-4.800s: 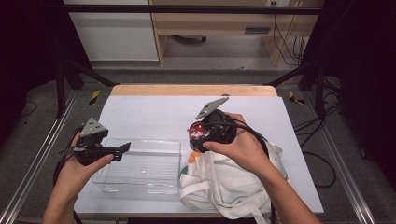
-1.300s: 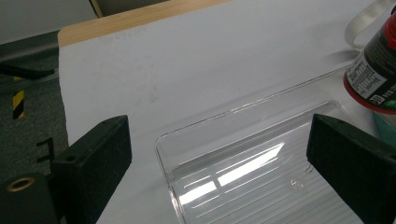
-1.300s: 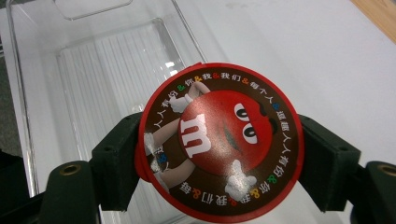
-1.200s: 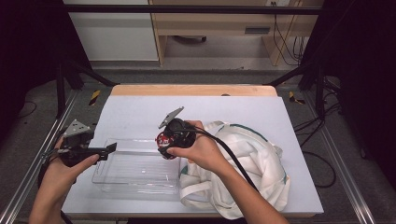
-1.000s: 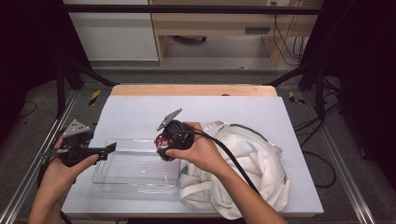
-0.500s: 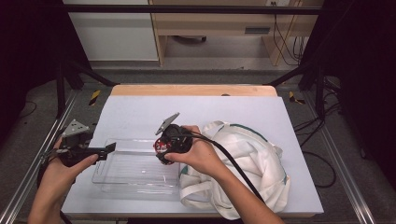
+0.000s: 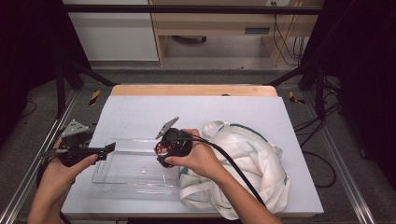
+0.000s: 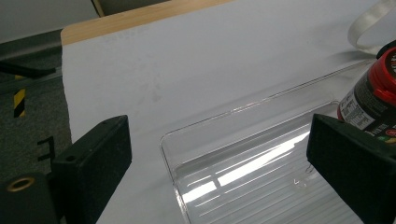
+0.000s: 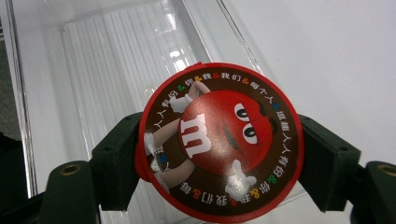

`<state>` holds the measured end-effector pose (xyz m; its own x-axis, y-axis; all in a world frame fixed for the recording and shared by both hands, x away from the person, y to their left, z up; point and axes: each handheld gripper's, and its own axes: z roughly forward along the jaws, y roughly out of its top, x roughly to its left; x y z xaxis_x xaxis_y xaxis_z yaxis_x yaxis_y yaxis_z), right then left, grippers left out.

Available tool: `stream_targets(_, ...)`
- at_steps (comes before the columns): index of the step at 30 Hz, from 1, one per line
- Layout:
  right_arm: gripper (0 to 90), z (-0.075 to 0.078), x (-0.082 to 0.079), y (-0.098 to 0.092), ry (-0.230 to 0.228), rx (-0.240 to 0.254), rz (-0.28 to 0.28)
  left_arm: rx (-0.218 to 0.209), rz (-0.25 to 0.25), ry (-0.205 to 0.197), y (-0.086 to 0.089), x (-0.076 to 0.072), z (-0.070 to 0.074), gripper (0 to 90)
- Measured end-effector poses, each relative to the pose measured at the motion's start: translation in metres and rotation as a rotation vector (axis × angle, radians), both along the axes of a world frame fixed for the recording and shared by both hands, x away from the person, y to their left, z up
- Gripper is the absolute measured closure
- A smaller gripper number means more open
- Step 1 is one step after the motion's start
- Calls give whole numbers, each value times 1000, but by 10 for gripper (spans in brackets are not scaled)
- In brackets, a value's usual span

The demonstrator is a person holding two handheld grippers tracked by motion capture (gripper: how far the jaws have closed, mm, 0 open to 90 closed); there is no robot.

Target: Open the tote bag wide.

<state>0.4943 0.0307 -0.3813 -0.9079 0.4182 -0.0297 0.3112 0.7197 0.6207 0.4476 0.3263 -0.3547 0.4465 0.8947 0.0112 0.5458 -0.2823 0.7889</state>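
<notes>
At the left edge of the table (image 7: pixel 140 105) the left tongs (image 7: pixel 110 148) stand wide with nothing between them, poised level just outside the short left wall of the clear tray (image 7: pixel 116 179); the left gripper view shows that tray corner between the 2 black jaws, untouched. Further right, the right tongs (image 9: pixel 219 163) are clamped on a candy jar (image 9: pixel 219 140), 1 jaw on each side of its round red lid, so the jar's long axis runs straight away from the tongs and tilts down toward the tray. In the high view the jar (image 7: pixel 162 149) hangs over the tray's right end, just inside the wall. The move ahead seems to turn on that: the ribbed floor lies directly below and beyond the jar's far end, so the right hand (image 7: pixel 198 158) looks to need only to lower it. Right of the hand lies the white cloth bag (image 7: pixel 252 163), touching the tray's right end.
</notes>
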Motion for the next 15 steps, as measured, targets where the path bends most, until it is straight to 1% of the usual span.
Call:
stream_targets(6,252,-3,0,0,-4,-4,0,-3,4,-2,1,0,0,67)
stream_targets(7,252,-3,-1,0,0,-7,-7,-3,4,-2,1,0,0,67)
stream_targets(9,253,-5,-1,-1,-1,-12,0,-4,3,-2,1,0,0,67)
stream_targets(10,253,-6,-1,0,1,-9,-10,-4,3,-2,1,0,0,67)
stream_targets(12,253,-7,-1,0,-2,-13,-4,-3,3,-1,1,0,0,67)
stream_targets(14,252,-8,-1,-1,6,-18,-4,-2,3,0,1,0,0,67)
stream_targets(15,252,-9,0,-1,1,-17,-2,-2,2,1,1,0,0,67)
